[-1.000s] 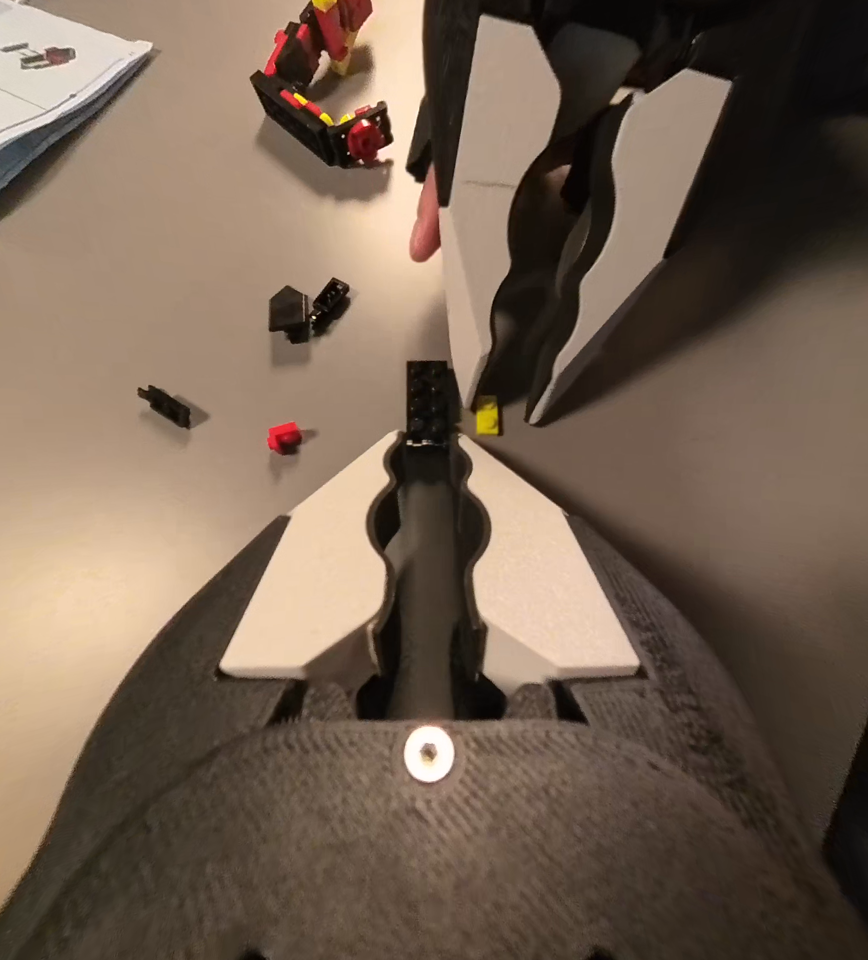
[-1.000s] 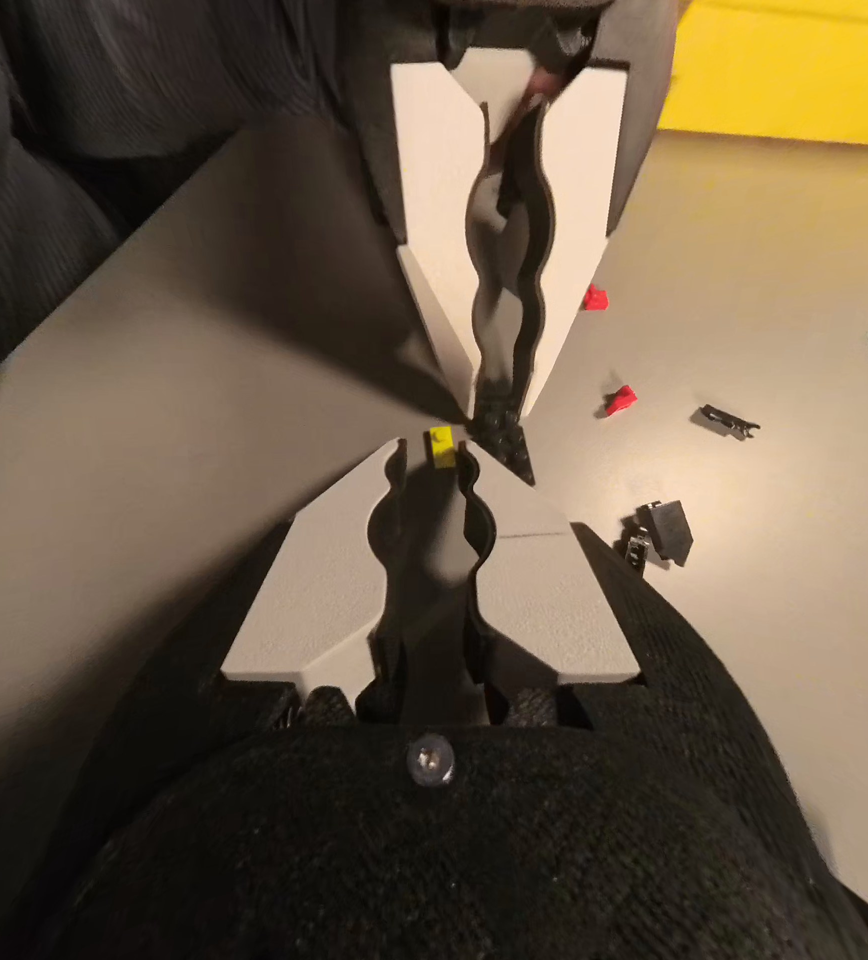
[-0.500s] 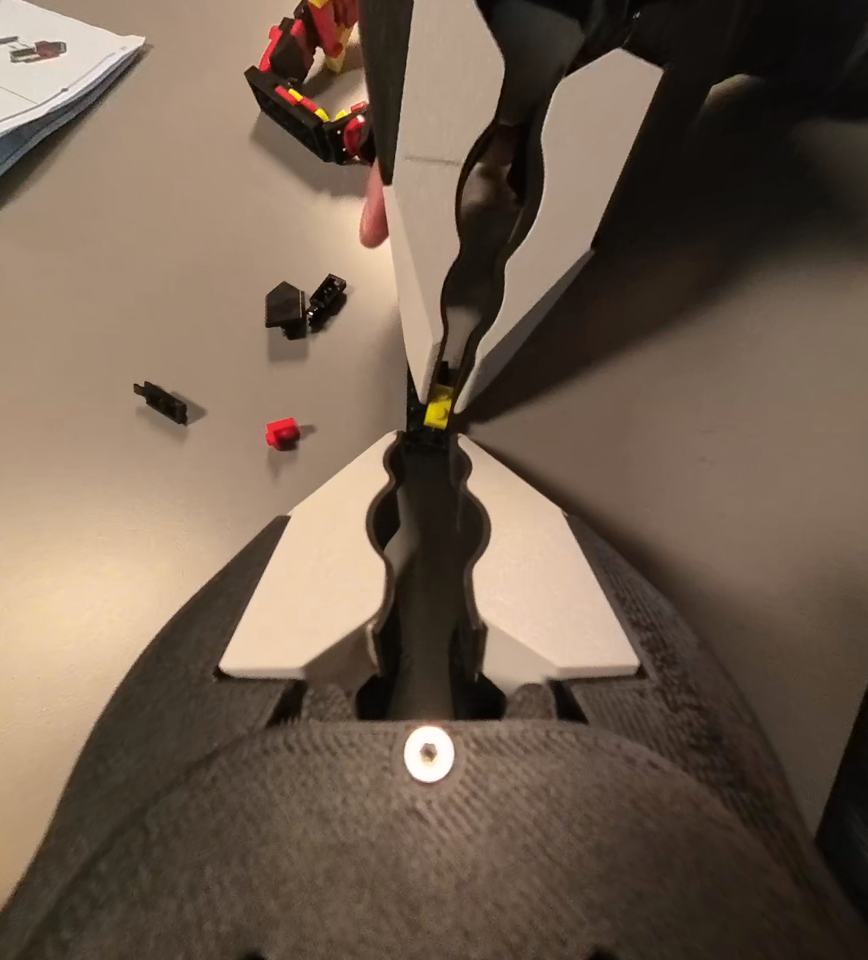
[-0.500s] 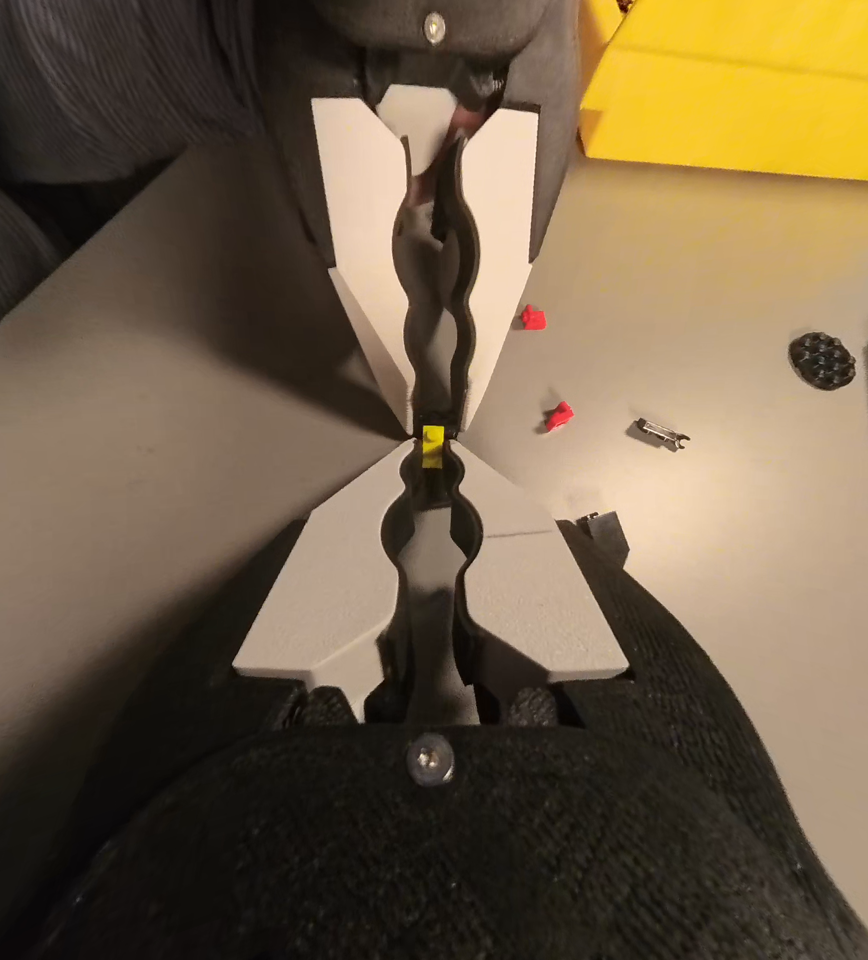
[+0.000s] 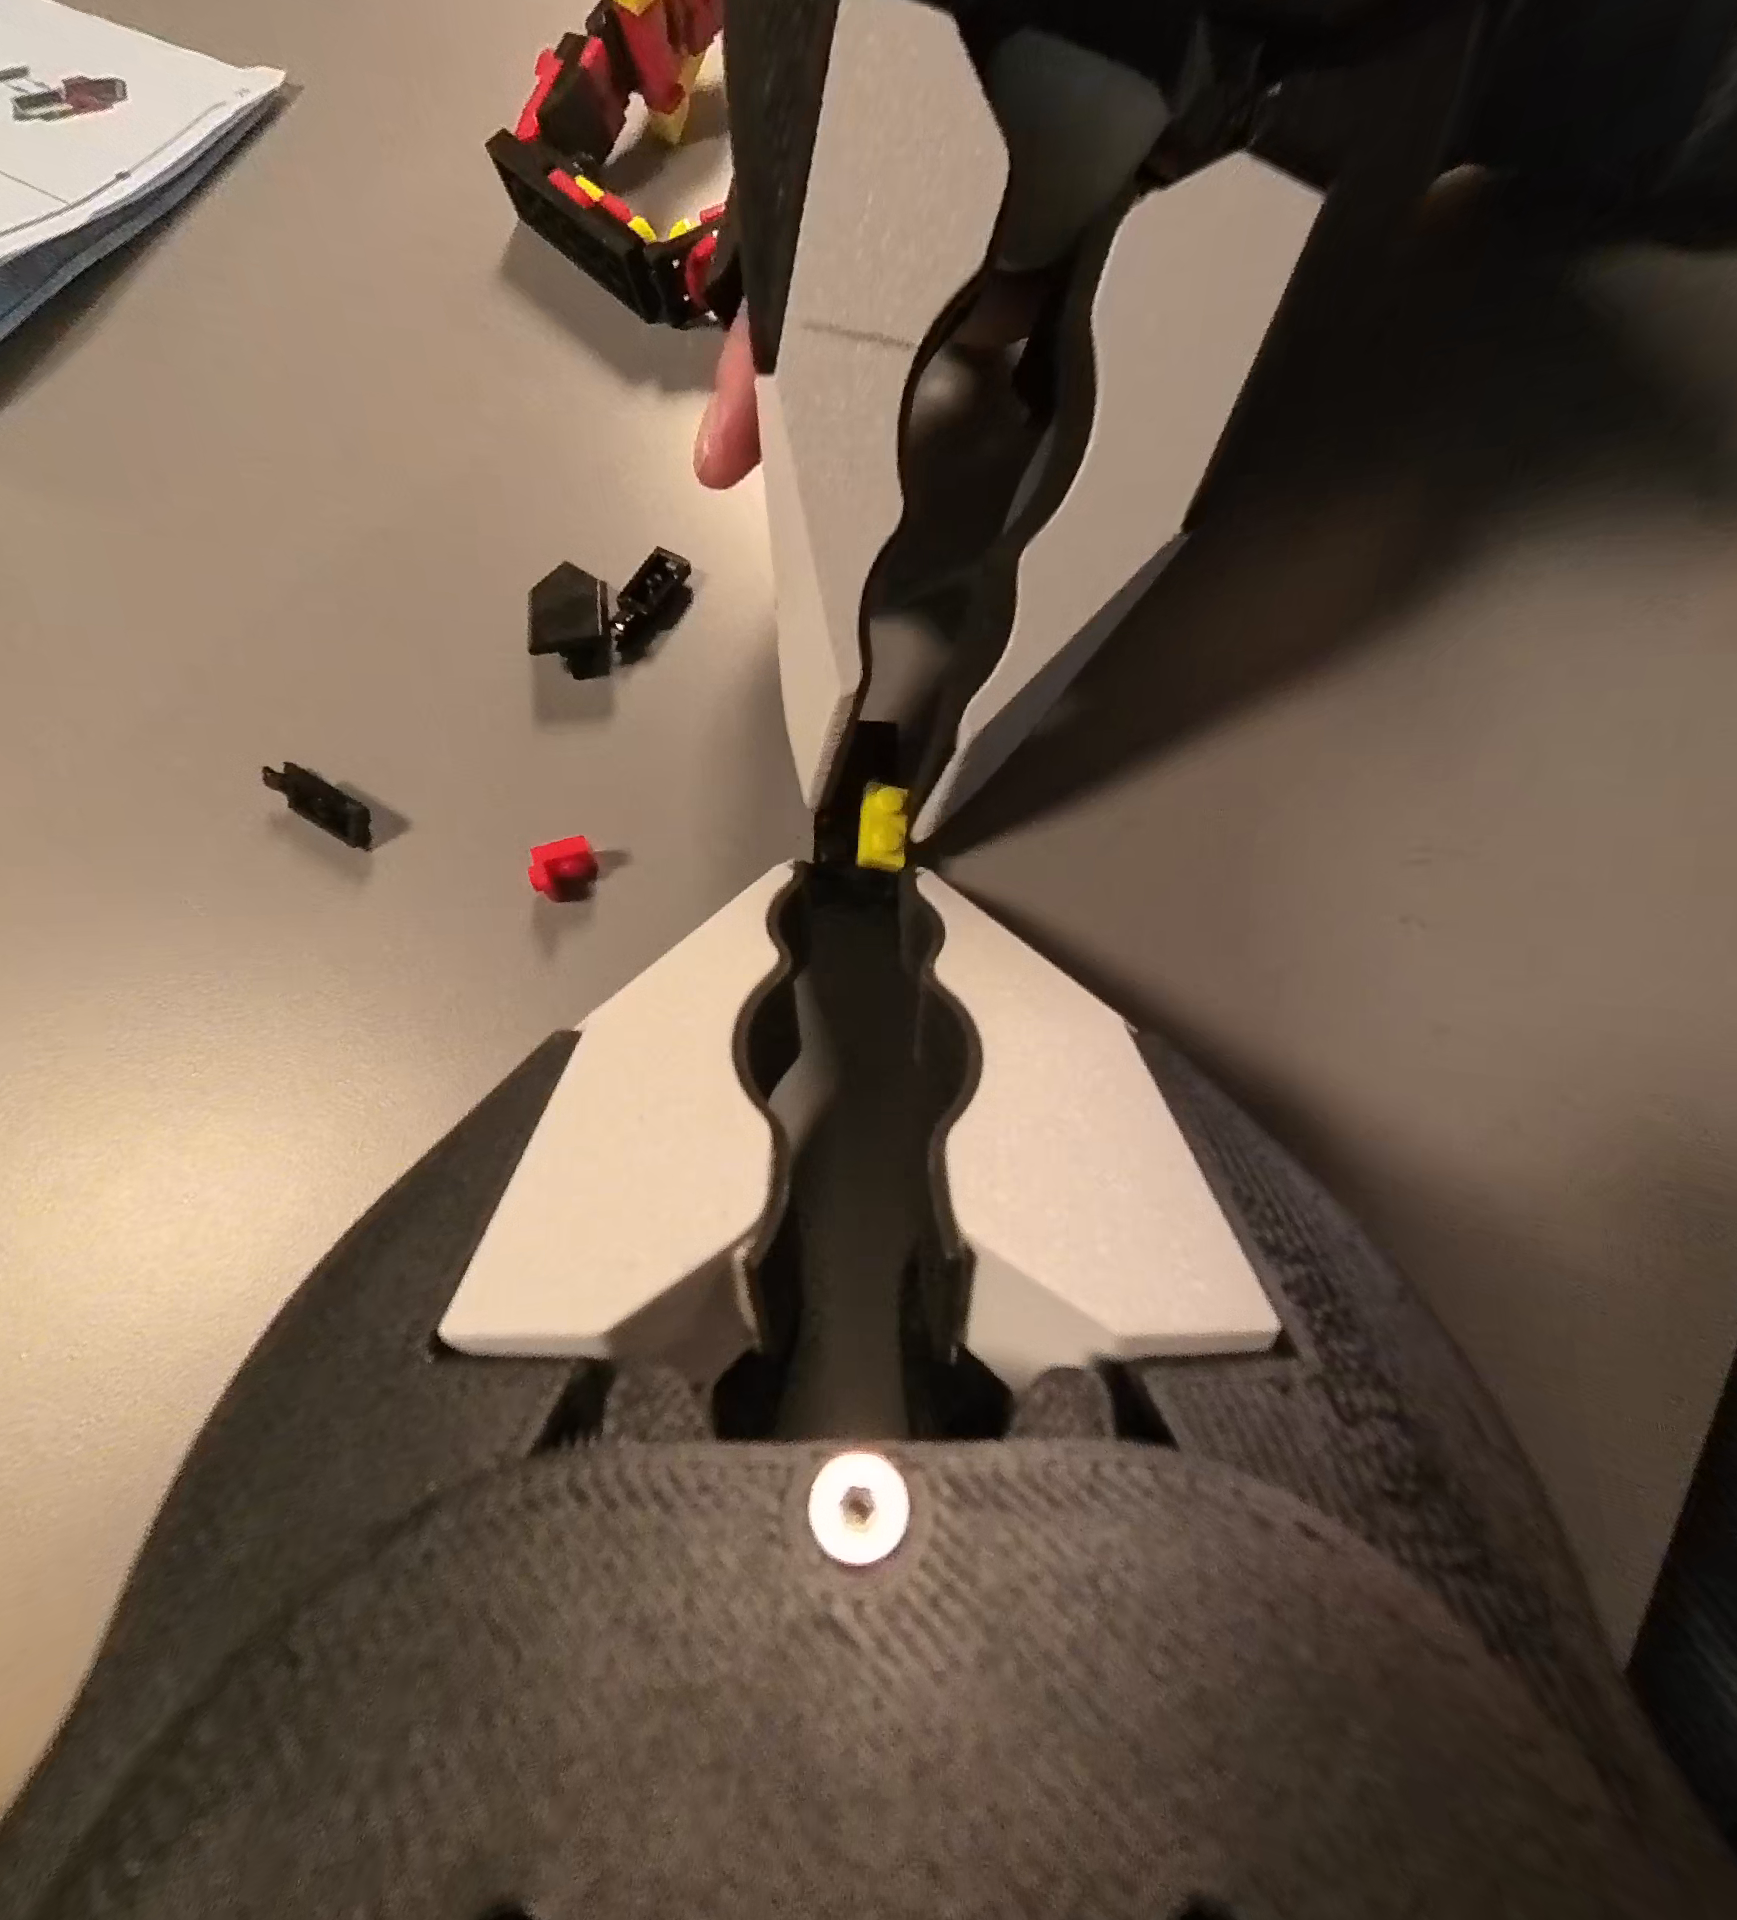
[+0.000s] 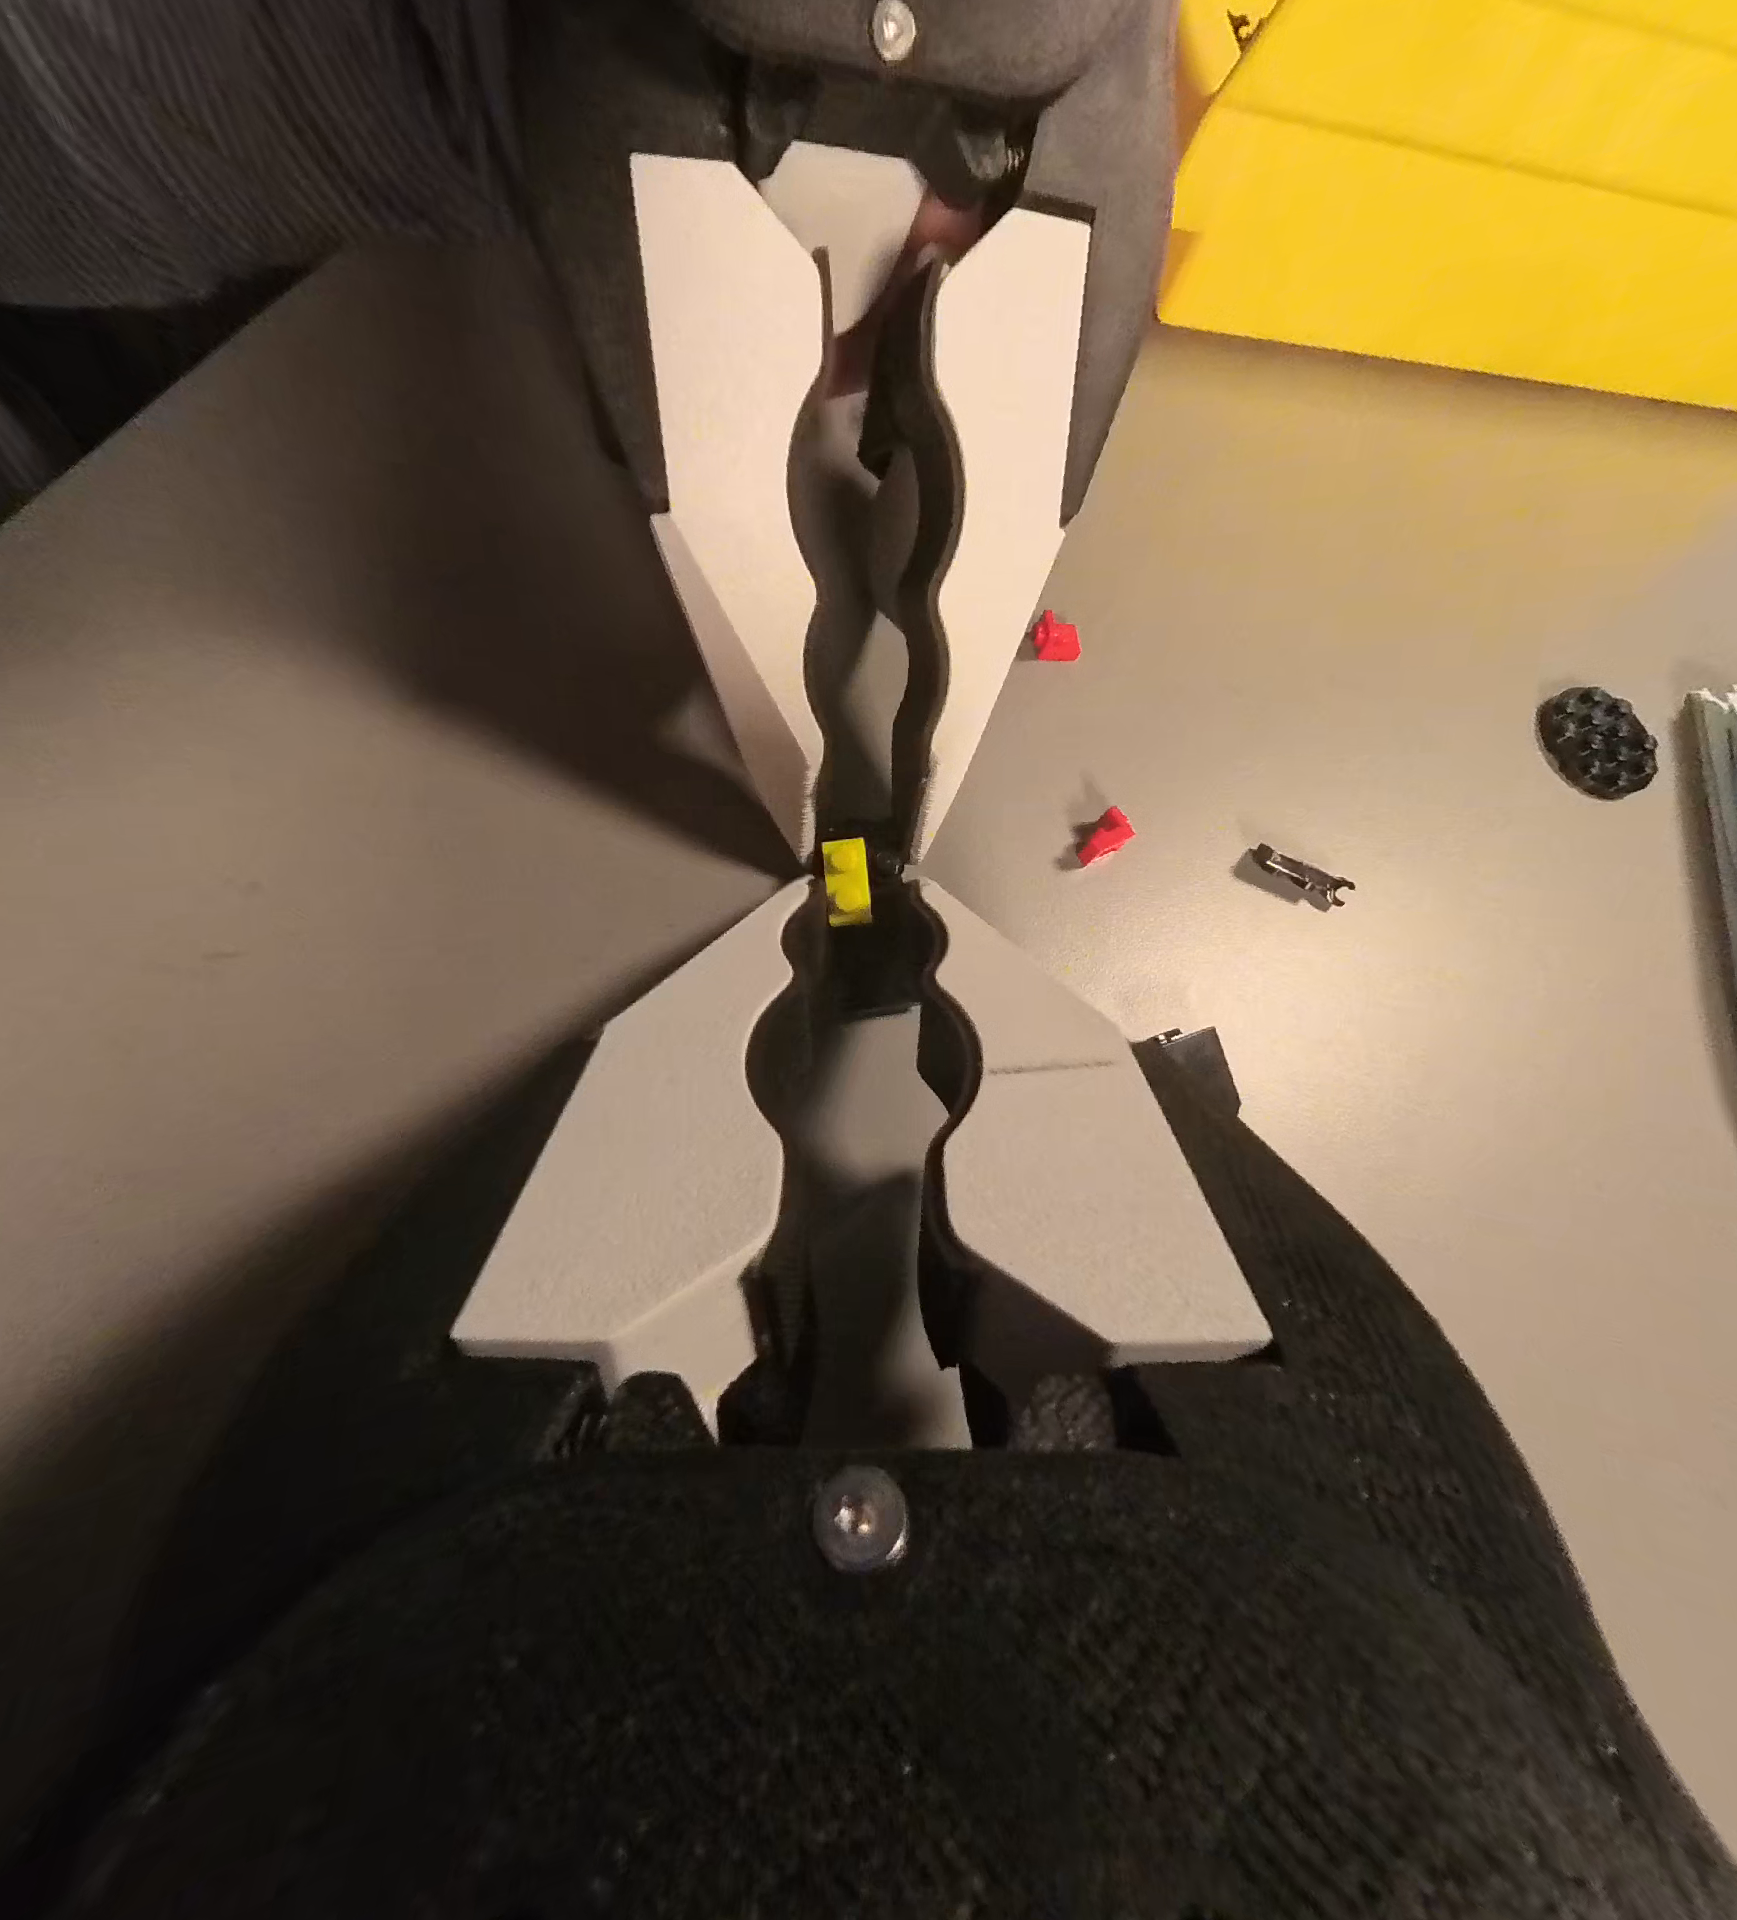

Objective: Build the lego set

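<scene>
My left gripper (image 5: pixel 859 883) is shut on a black plate (image 5: pixel 869 769) that sticks forward from its tips. My right gripper (image 6: pixel 856 896) meets it tip to tip and is shut on a small yellow brick (image 6: pixel 846 883), which rests on top of the black plate (image 6: pixel 869 971). In the left wrist view the right gripper (image 5: pixel 874 826) comes down from above with the yellow brick (image 5: pixel 883 826) between its tips. In the right wrist view the left gripper (image 6: pixel 859 831) comes in from the top. Both are held a little above the grey table (image 5: pixel 220 499).
On the table to the left lie a red brick (image 5: pixel 560 869), a black clip piece (image 5: pixel 324 805), a black slope (image 5: pixel 565 621) and the partly built red-black-yellow model (image 5: pixel 615 197). An instruction booklet (image 5: pixel 43 187) is at the far left. A yellow box (image 6: pixel 1518 187) stands behind. The grippers are tip to tip, or close to it. It is some 6 cm from my right tips to the black slope (image 5: pixel 565 621). Look for it in the right wrist view (image 6: pixel 1200 1043) too.
My right gripper has closed on the yellow brick that lay on the table, lifted it and brought it onto the black plate. The left gripper has kept hold of the plate.
</scene>
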A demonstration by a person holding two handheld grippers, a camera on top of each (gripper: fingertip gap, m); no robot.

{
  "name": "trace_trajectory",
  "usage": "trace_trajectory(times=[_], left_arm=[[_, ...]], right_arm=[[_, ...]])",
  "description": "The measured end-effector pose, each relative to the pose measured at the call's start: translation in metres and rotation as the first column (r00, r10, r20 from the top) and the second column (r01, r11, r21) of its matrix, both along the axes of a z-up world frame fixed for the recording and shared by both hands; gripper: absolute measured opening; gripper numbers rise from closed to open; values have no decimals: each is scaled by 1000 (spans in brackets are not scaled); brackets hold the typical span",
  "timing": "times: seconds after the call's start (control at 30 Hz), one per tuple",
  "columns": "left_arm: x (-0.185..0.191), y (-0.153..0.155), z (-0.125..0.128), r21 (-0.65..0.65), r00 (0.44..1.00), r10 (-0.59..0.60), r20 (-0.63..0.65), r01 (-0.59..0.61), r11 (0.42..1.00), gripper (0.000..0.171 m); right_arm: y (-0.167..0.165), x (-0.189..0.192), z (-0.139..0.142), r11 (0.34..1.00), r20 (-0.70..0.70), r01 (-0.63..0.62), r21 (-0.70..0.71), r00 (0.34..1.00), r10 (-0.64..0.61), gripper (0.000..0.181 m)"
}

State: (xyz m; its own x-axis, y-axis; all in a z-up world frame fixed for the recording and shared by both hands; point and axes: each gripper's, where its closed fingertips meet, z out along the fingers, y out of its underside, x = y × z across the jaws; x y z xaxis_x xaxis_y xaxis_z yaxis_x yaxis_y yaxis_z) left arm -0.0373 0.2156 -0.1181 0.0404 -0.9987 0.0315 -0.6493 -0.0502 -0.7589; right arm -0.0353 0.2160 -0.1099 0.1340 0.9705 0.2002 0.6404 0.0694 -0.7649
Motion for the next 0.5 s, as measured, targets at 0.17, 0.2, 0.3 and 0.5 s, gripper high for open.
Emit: trace_trajectory(times=[0.17,0.2,0.3,0.5], left_arm=[[0,0,0,0,1000,-2,0,2,1000,16],[0,0,0,-1,1000,-2,0,2,1000,16],[0,0,0,-2,1000,-2,0,2,1000,16],[0,4,1,-40,1000,29,5,-29,999,16]], right_arm=[[1,1,3,1000,-13,6,5,1000,-6,13],[1,2,3,1000,-15,8,8,1000,-7,13],[1,2,4,1000,-17,7,15,1000,-7,14],[2,3,13,950,5,-12,311,1000,11,33]])
